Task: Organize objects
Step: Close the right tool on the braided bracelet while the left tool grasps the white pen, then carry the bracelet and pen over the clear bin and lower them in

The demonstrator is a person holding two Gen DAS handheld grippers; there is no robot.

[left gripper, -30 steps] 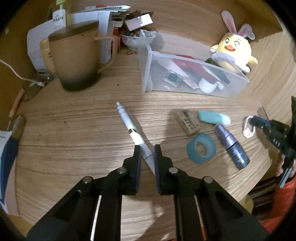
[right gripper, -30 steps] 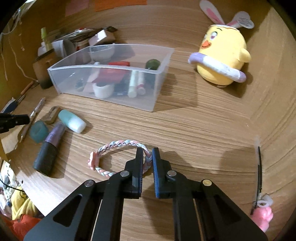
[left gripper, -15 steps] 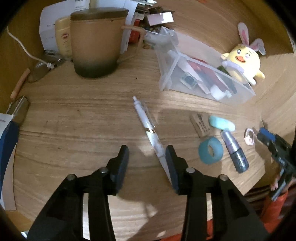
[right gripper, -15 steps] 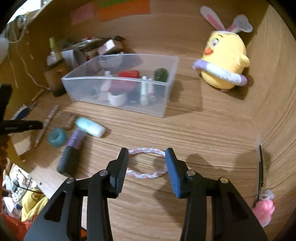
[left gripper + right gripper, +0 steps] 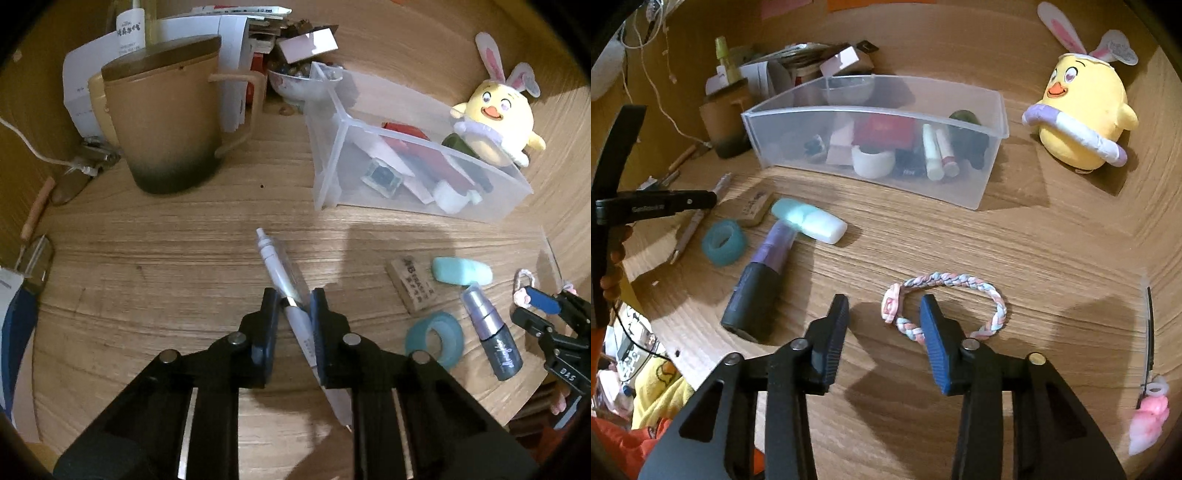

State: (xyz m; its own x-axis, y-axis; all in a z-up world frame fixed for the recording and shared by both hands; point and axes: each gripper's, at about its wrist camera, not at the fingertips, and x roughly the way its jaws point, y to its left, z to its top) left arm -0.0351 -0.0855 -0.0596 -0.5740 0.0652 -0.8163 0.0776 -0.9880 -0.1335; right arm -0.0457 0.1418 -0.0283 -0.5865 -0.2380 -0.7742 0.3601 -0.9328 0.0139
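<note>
My left gripper has its jaws close around a white pen that lies on the wooden table; the pen's tip runs back under the right finger. My right gripper is open, and its right finger rests over a braided pink, white and blue bracelet that lies flat on the table. A clear plastic bin with several small items stands behind; it also shows in the right wrist view.
A teal tape roll, purple lipstick tube, mint eraser and wooden stamp lie between the grippers. A brown lidded mug stands far left. A yellow chick plush sits at the back right. A hair clip lies right.
Both grippers let go and opened. The left then moved forward and narrowed around the pen again. The right stays wide open; the bracelet lies on the table.
</note>
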